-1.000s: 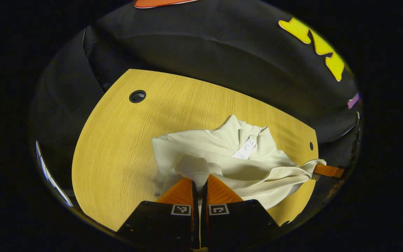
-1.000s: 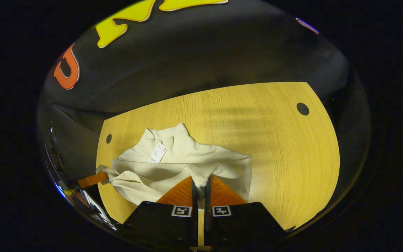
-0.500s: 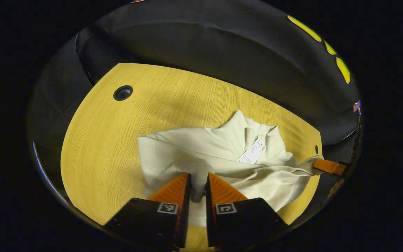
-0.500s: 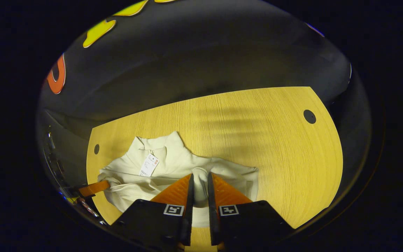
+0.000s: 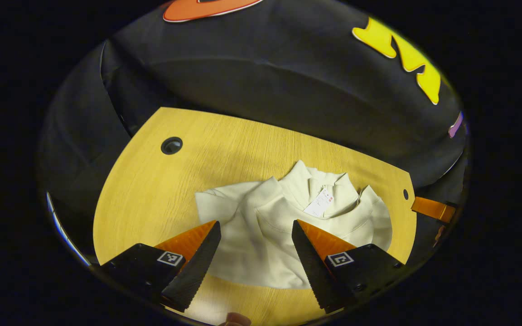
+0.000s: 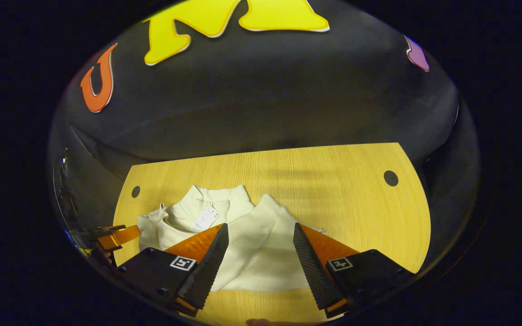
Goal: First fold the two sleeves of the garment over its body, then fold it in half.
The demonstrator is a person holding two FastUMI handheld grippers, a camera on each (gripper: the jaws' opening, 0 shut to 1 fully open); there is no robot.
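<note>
A cream garment (image 5: 270, 231) lies folded on the yellow wooden table (image 5: 152, 194), collar and white tag (image 5: 319, 202) at its far end. My left gripper (image 5: 256, 235) hangs open just above its near half, nothing between the fingers. In the right gripper view the same garment (image 6: 252, 244) lies under my right gripper (image 6: 260, 237), which is open too and holds nothing. The left gripper's finger (image 6: 120, 235) shows at the far left of that view. The right gripper's finger (image 5: 428, 208) pokes in at the right edge of the left gripper view.
Two round cable holes sit in the table, one at the far left (image 5: 171, 145) and one at the far right (image 6: 390, 178). Bare tabletop (image 6: 333, 181) stretches beyond the garment. A fingertip (image 5: 236, 319) shows at the bottom edge.
Both grippers have let go of the cream fabric they were pinching and now stand open. The lifted part has dropped flat, so the garment lies more compact, and both grippers have risen slightly.
</note>
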